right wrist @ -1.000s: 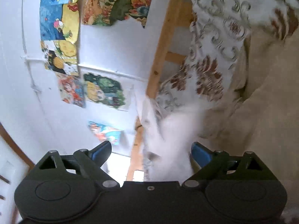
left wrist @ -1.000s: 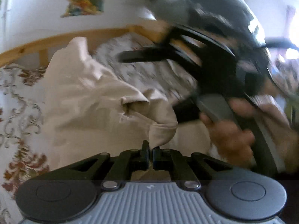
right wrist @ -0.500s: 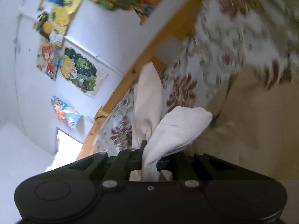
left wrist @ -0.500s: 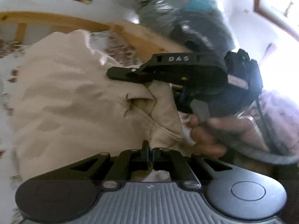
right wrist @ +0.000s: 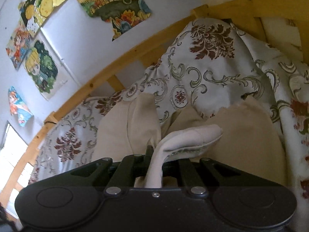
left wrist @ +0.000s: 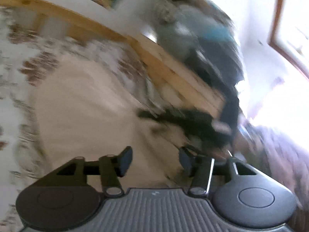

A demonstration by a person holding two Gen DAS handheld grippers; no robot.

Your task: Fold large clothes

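Observation:
A large beige garment point(left wrist: 81, 104) lies on a bed with a floral bedspread point(right wrist: 208, 71). In the blurred left wrist view my left gripper point(left wrist: 155, 161) is open and empty just above the garment. The right gripper point(left wrist: 181, 119) shows there as a dark blur at the garment's right edge. In the right wrist view my right gripper point(right wrist: 154, 150) is shut on a fold of the beige garment point(right wrist: 185, 137), which bulges up out of the jaws; the rest of the garment point(right wrist: 245, 135) spreads beyond.
A wooden bed rail point(right wrist: 108, 75) runs behind the bedspread, and also shows in the left wrist view point(left wrist: 154, 58). Posters point(right wrist: 115, 5) hang on the white wall. The person point(left wrist: 202, 42) stands beyond the rail. A bright window point(left wrist: 289, 29) is at right.
My left gripper has opened and let go of the beige cloth and is swinging, blurring its view. My right gripper went from open to shut on the cloth and stays shut.

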